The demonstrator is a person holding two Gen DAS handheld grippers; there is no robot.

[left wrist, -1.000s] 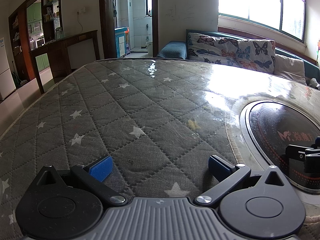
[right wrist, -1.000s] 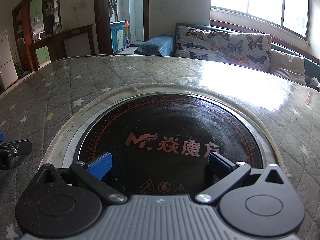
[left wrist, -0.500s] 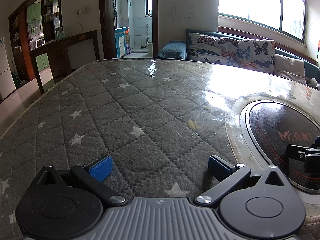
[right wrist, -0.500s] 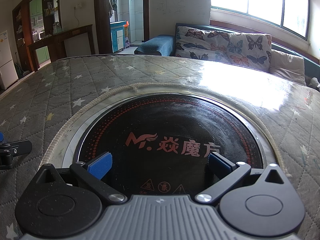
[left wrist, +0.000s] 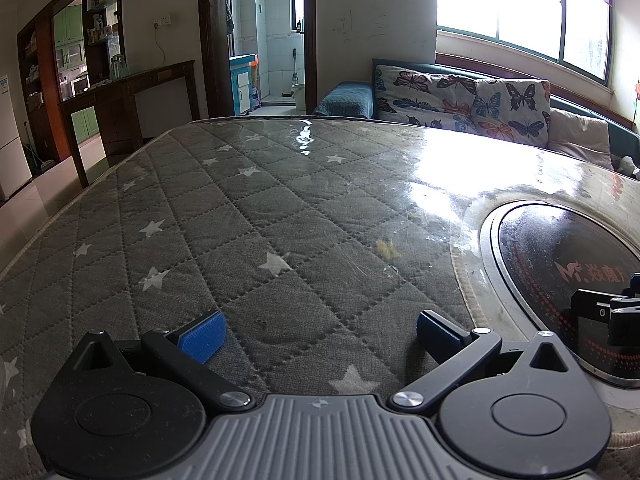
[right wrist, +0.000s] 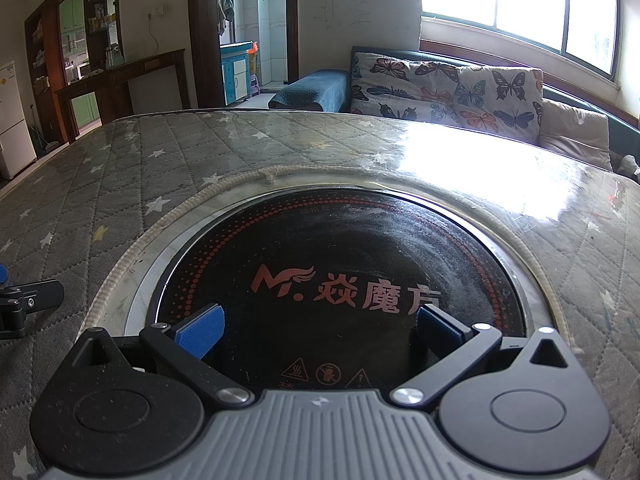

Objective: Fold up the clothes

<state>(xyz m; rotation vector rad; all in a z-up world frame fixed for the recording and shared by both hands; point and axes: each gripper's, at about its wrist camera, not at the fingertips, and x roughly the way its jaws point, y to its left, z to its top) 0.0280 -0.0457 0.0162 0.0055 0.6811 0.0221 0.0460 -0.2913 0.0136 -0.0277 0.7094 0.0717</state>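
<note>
No clothes show in either view. My left gripper (left wrist: 318,334) is open and empty, low over a grey quilted table cover with white stars (left wrist: 248,216). My right gripper (right wrist: 320,330) is open and empty, low over a round black cooktop (right wrist: 332,248) set into the table. The right gripper's finger shows at the right edge of the left wrist view (left wrist: 600,312). The left gripper's finger shows at the left edge of the right wrist view (right wrist: 32,296).
The cooktop (left wrist: 560,264) has a metal rim and red lettering. A sofa with butterfly cushions (left wrist: 460,100) stands behind the table under a bright window. A dark wooden counter (left wrist: 132,92) and a doorway (left wrist: 264,36) are at the back left.
</note>
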